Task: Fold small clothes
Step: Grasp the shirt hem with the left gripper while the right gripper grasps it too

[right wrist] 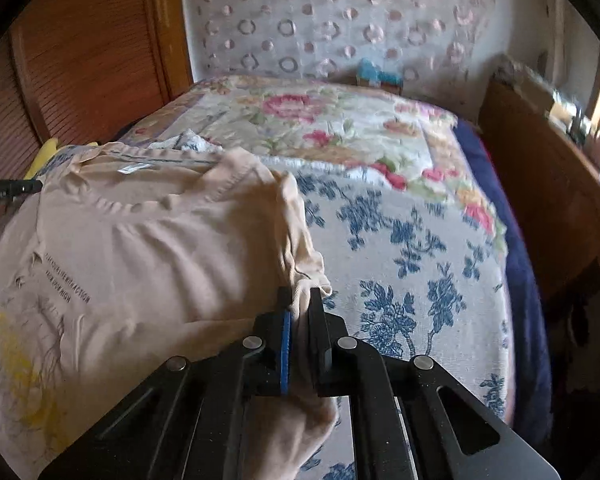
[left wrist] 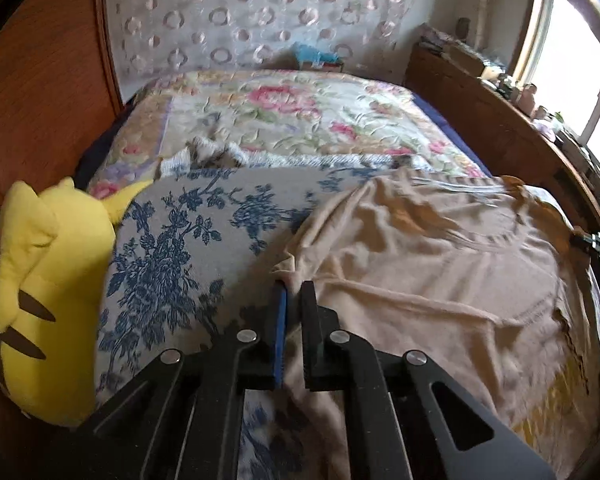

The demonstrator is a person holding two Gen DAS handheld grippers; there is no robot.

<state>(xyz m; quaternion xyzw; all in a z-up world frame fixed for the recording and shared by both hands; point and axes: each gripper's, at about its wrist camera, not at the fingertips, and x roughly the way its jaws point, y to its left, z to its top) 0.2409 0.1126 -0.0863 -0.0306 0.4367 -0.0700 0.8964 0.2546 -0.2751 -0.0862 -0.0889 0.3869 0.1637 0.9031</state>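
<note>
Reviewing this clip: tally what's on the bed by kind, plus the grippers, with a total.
Beige T-shirt: 1
Yellow plush toy: 1
Blue-flowered cloth under the shirt: 1
Pink-flowered bedspread: 1
Grippers: 2, left gripper and right gripper, each pinching a shirt edge
Total: 6

Both wrist cameras sit low and close over the near end of the bed (left wrist: 292, 104), facing along their own jaws toward the dotted wall (left wrist: 240, 12) at its far end. The left view looks from the bed's left side, the right view from farther right (each shows the other gripper's side). Both share the beige shirt (right wrist: 148, 248) and the floral quilt (right wrist: 320, 120).
</note>
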